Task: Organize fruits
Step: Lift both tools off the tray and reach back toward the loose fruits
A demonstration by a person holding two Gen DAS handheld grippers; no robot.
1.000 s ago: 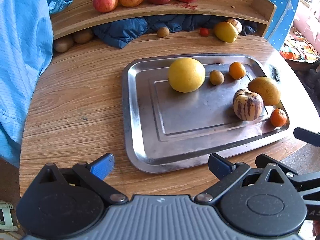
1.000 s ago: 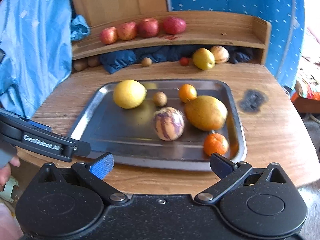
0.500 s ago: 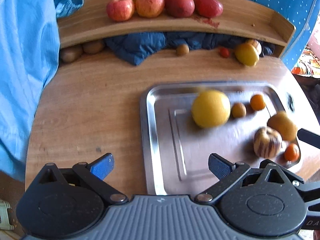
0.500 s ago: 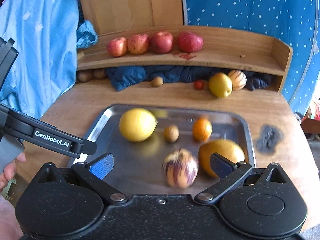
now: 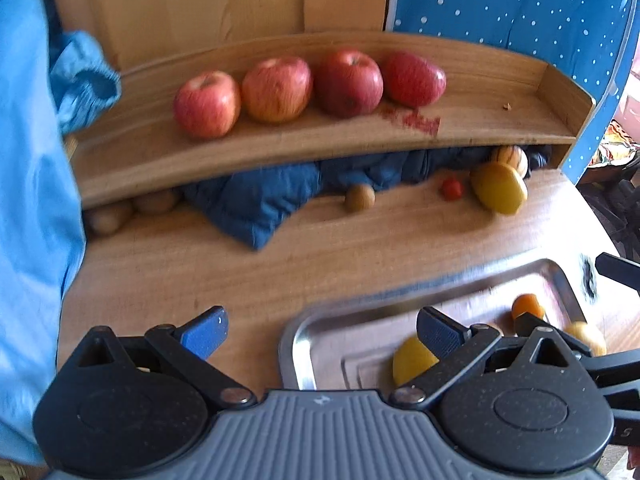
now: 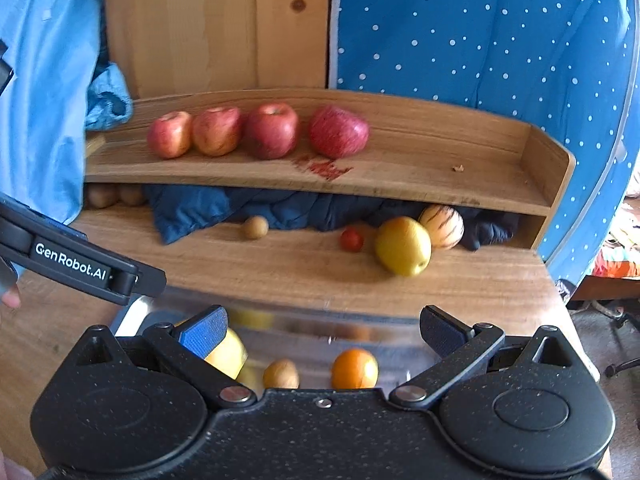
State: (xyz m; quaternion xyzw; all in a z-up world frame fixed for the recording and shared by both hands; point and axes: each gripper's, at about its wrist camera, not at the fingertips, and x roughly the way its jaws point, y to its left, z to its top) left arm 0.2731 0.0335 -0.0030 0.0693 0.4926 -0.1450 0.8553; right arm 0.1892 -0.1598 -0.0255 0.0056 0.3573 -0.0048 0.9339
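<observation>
Both grippers — left gripper (image 5: 320, 332) and right gripper (image 6: 322, 330) — hang wide open, holding nothing, over the near metal tray (image 5: 304, 344). Four apples (image 6: 272, 130) sit in a row on the wooden shelf (image 6: 440, 160); an orange (image 6: 354, 368) lies in the tray.

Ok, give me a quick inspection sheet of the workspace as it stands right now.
Surface: wooden table, with a raised shelf at the back.
Job's things: four apples on the shelf; metal tray holding an orange and other fruit.
Clutter: dark blue cloth under the shelf, loose fruit beside it; red stain on the shelf.
Grippers: left gripper and right gripper both open, empty.
Cables: nothing seen.
Surroundings: dotted blue fabric, wood panel.
</observation>
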